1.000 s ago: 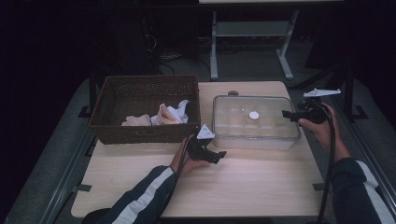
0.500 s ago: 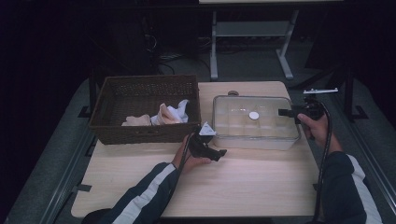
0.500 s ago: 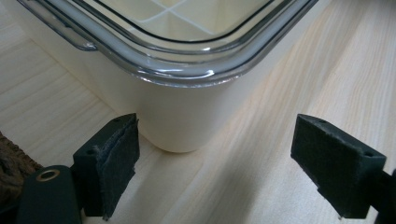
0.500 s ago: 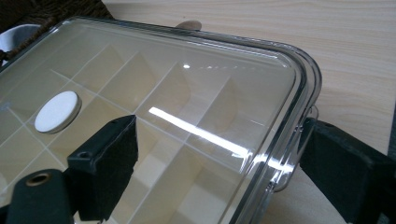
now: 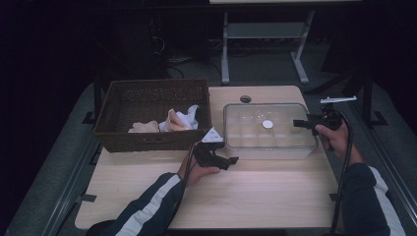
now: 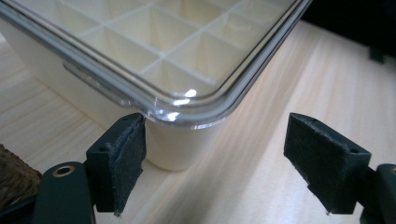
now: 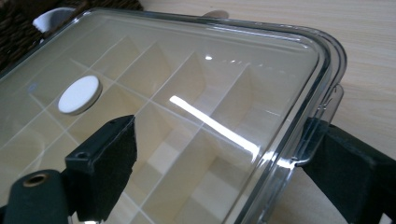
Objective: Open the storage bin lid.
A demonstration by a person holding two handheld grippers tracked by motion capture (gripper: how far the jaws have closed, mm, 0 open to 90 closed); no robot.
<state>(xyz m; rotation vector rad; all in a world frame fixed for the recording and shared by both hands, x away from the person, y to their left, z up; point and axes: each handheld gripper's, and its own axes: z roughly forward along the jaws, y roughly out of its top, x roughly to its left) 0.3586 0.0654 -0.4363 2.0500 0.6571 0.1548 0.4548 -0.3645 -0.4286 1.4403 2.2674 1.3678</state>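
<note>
A clear-lidded box (image 5: 255, 137) with a grid of cream compartments and a white disc (image 5: 267, 124) on its lid stands right of centre on the table. My left gripper (image 5: 228, 161) is at the box's near left corner. In the left gripper view its jaws (image 6: 217, 140) have just been closing but stand open, with the box's corner (image 6: 177, 56) between them, close by the left pad (image 6: 123, 158). My right gripper (image 5: 296, 123) is at the box's right edge. Its jaws (image 7: 226, 140) have just been opening and straddle the lid's rim (image 7: 322, 70), open.
A brown wicker basket (image 5: 147, 140) holding crumpled cloths (image 5: 172, 120) stands left of the box, close to my left hand. The light wooden table (image 5: 255, 191) has a round hole (image 5: 245, 99) behind the box. A white desk frame (image 5: 265, 34) stands beyond the table.
My right gripper has sunk and drawn in to the box's right edge. The left gripper has stayed at the box's near left corner, rising slightly.
</note>
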